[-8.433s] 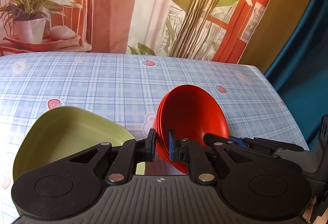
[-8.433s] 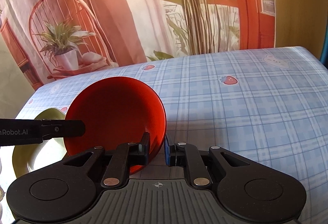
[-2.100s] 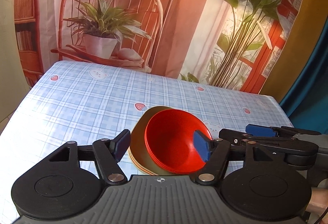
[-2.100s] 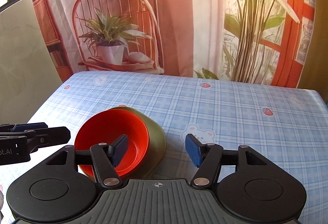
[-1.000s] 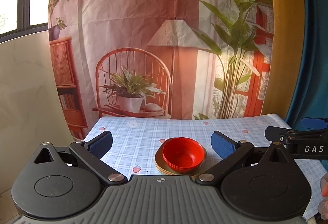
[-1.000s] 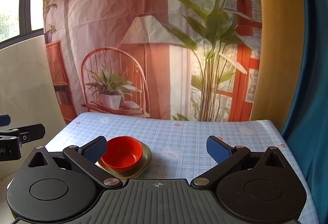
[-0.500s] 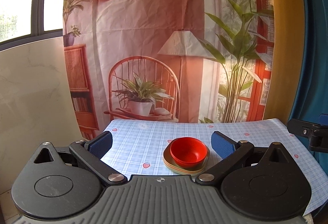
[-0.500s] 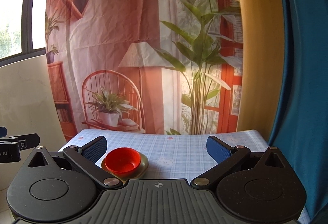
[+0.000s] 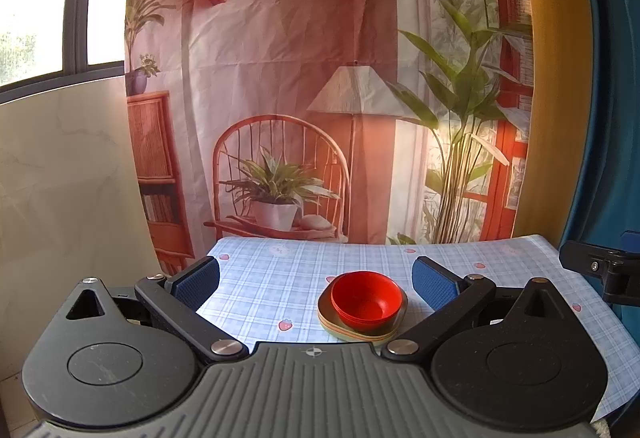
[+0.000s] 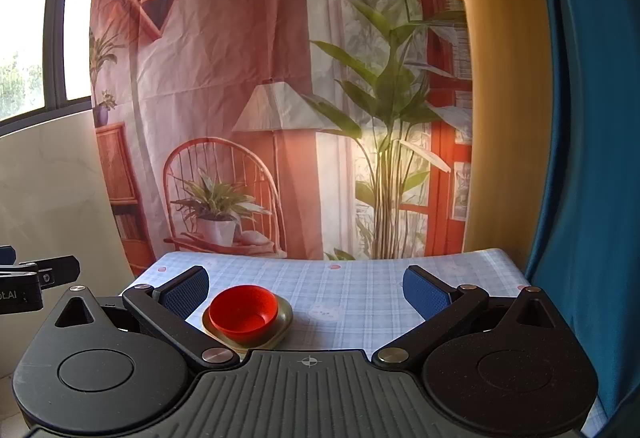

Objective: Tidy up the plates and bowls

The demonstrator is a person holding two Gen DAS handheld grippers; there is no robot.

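On the table's blue checked tablecloth [image 9: 272,290]: one stack of red bowls [image 9: 366,300], nested, set inside a stack of olive-green plates [image 9: 362,333] with coloured rims. Left gripper [image 9: 316,280]: blue-padded fingers spread wide, nothing between them, held well back from the stack. Right gripper [image 10: 306,288]: fingers likewise spread wide, empty; red bowls [image 10: 243,312] and plates [image 10: 280,322] lie near its left finger. Behind the table: printed backdrop [image 9: 304,77] showing chair, potted plant, lamp.

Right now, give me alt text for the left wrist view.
Red bowls sit nested on stacked plates on a blue checked tablecloth. The left hand-held gripper hangs wide open and empty in front, before a printed backdrop.
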